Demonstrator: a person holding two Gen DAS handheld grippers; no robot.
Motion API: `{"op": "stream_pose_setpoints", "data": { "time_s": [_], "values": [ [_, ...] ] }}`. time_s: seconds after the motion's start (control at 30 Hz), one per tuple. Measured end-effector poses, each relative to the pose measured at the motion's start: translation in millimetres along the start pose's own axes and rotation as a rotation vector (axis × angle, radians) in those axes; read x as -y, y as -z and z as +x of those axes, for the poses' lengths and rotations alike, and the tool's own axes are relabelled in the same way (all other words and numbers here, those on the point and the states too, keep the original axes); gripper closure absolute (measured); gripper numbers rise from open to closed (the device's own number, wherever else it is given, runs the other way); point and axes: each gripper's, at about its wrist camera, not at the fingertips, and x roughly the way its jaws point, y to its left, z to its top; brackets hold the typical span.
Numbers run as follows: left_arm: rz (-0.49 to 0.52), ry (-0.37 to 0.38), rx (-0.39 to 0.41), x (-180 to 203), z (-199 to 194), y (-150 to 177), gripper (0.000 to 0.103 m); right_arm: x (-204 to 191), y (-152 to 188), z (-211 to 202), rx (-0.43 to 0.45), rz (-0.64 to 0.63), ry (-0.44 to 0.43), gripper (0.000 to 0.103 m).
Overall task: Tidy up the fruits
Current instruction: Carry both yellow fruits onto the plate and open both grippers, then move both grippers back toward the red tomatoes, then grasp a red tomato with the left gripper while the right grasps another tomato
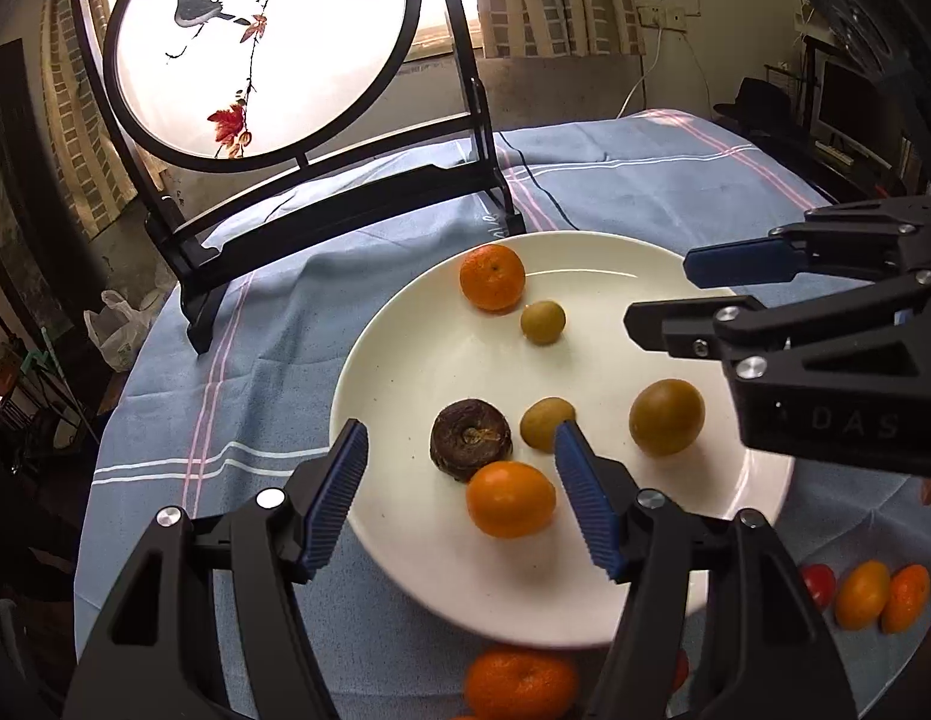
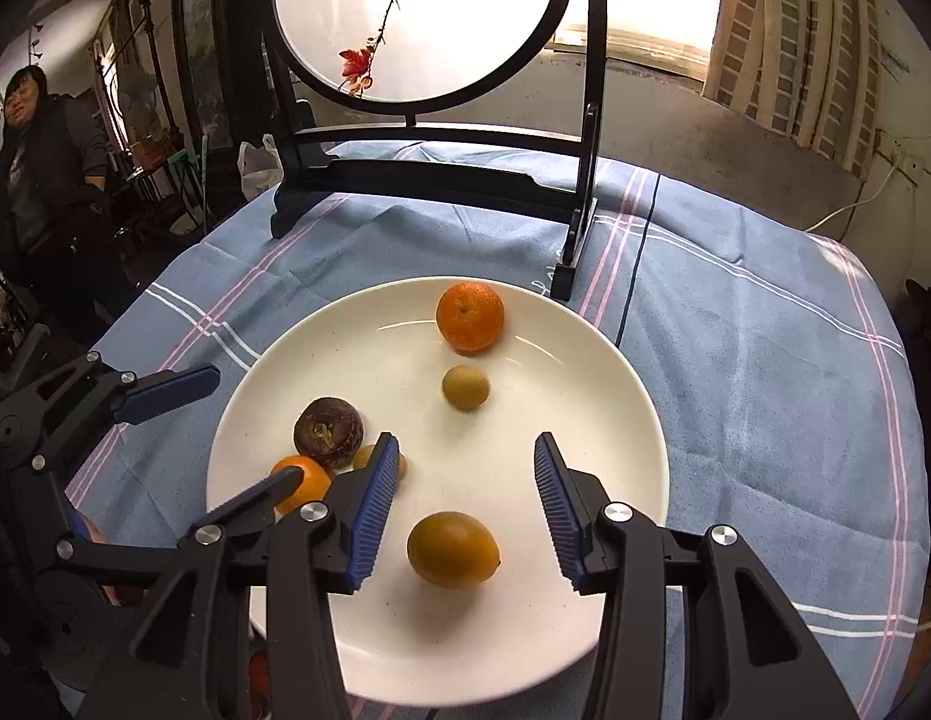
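Blue striped tablecloth (image 1: 405, 204) carries a white plate (image 1: 417, 570); behind the plate stands a round backlit screen (image 1: 261, 42) painted with birds and brush characters, unreadable. Left gripper (image 1: 459, 498) spread, an orange fruit (image 1: 510, 498) loose between its pads on the plate. Right gripper (image 2: 465, 510) spread around a greenish-yellow fruit (image 2: 453, 549), not touching; body lettered "ADAS". More fruit (image 1: 861, 594) lies beside the plate.

Both the left gripper (image 1: 459, 492) and the right gripper (image 2: 465, 504) were matte black linkages with triangular cut-outs, joined by shiny silver screws. Their fingers (image 2: 375, 510) wore ribbed blue pads. One housing bore faint raised lettering.
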Motion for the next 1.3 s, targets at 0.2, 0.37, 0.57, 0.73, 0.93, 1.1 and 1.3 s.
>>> {"op": "stream_pose_setpoints", "data": {
  "time_s": [0.2,0.37,0.57,0.73,0.93,1.1,1.3],
  "values": [
    [0.005,0.022,0.022,-2,-37,24,0.040,-5,30,-35,0.019,-0.011,-0.025,0.055],
    [-0.019,0.032,0.041,-10,-69,48,0.035,-23,83,-83,0.038,-0.077,-0.074,0.055],
    [-0.058,0.044,0.039,-20,-91,74,0.033,-51,163,-108,-0.013,-0.090,-0.173,0.053],
    [-0.057,0.056,0.035,-17,-99,87,0.033,-57,193,-88,-0.089,-0.013,-0.210,0.053],
    [-0.039,0.069,0.029,-15,-106,99,0.033,-60,194,-66,-0.110,0.045,-0.250,0.060],
    [0.017,0.134,-0.002,-1,-105,115,0.033,-61,190,-58,-0.085,0.059,-0.246,0.074],
    [0.158,0.238,-0.006,38,-107,133,0.033,-56,196,-76,-0.075,0.036,-0.252,0.074]
  ]
}}
